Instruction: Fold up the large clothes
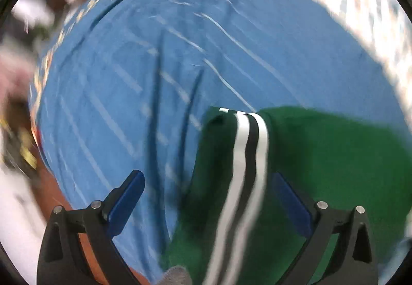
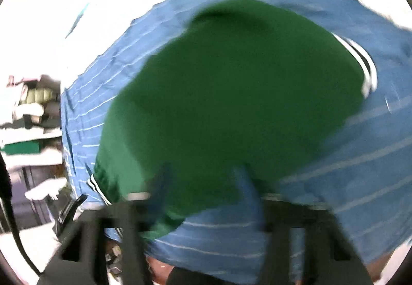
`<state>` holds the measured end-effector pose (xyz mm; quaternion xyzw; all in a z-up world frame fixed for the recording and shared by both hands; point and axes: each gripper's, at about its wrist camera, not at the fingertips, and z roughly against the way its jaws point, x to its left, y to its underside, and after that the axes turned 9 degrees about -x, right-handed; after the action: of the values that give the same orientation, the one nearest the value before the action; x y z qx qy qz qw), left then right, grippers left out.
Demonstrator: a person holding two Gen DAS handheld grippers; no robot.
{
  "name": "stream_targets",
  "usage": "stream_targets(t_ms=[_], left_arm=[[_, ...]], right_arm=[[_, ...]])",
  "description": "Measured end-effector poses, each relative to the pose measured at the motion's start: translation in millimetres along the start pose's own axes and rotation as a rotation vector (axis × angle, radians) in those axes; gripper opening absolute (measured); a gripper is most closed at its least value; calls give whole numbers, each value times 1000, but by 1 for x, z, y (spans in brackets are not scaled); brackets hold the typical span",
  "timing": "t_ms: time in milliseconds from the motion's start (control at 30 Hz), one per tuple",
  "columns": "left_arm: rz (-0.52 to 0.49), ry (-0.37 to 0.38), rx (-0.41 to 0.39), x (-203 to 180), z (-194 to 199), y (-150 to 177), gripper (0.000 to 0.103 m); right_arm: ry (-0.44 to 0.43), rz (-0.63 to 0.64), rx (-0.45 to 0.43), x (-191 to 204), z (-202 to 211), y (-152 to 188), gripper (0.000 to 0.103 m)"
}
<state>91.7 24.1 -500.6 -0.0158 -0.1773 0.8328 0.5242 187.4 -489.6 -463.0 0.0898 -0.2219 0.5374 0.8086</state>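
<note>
The green garment (image 1: 322, 156) lies spread on a blue striped cloth (image 1: 154, 66) that covers the bench, directly ahead of both tools. Its white-and-black side stripe (image 1: 247, 161) runs forward between the fingers of the left hand-held gripper (image 1: 208, 197), whose blue pads (image 1: 126, 201) stand wide apart; the tool is released, holding nothing, with green fabric lying under and between the jaws.

In the right wrist view the garment (image 2: 231, 94) fills the middle of the frame, and another length of the side stripe (image 2: 365, 66) shows at its far right edge. The right hand-held gripper (image 2: 203, 197) is badly blurred. Its fingers seem to sit at the near hem with a gap between them, but I cannot tell whether it is gripping cloth or free.

Risks, as I judge them: the left jaws, closing where they are, may pinch the blue cloth along with the garment (the two layers lie flat together), and a lift would then drag the cover and skew the fold. The heavy blur suggests fast motion, so a grab could miss the hem or catch only one layer. If only one side is held when lifted, the loose fabric would likely sag and bunch.
</note>
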Motion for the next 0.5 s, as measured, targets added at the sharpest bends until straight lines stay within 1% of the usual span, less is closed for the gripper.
stream_targets(t_ms=[33, 67, 100, 133, 167, 200, 233, 267, 333, 367, 400, 433, 467, 500], left_arm=[[-31, -51, 19, -8, -27, -4, 103], [-26, -52, 63, -10, -54, -9, 103], [12, -6, 107, -7, -72, -16, 103], [44, 22, 117, -2, -75, -22, 103], [54, 40, 117, 2, -73, -28, 103], [37, 38, 105, 3, -67, -29, 103], [9, 26, 83, 4, -58, -29, 103], [-15, 8, 54, 5, -47, -27, 103], [-45, -32, 17, 9, -30, -22, 103], [-41, -37, 2, 12, -21, -19, 103], [-33, -35, -12, 13, -14, -16, 103], [-27, -35, -20, 13, -9, -14, 103], [-27, -44, -28, 10, -7, -12, 103], [-32, -51, -36, 8, -6, -11, 103]], right_arm=[[-7, 21, 19, 11, -6, -4, 24], [-18, 30, 19, 18, -8, -9, 24], [-23, 38, 13, 21, -11, -12, 24], [-28, 52, 21, 23, -14, -17, 24], [-24, 69, 38, 28, -19, -24, 24], [-9, 85, 55, 26, -19, -30, 25], [22, 109, 65, 28, -21, -42, 30], [39, 131, 49, 22, -17, -51, 34], [99, 183, -24, 19, -11, -71, 62], [134, 219, -65, 19, -5, -86, 67], [164, 255, -93, 22, -5, -99, 76], [201, 296, -109, 25, -13, -114, 77], [228, 332, -103, 23, -22, -129, 77], [243, 349, -76, 22, -38, -142, 77]])
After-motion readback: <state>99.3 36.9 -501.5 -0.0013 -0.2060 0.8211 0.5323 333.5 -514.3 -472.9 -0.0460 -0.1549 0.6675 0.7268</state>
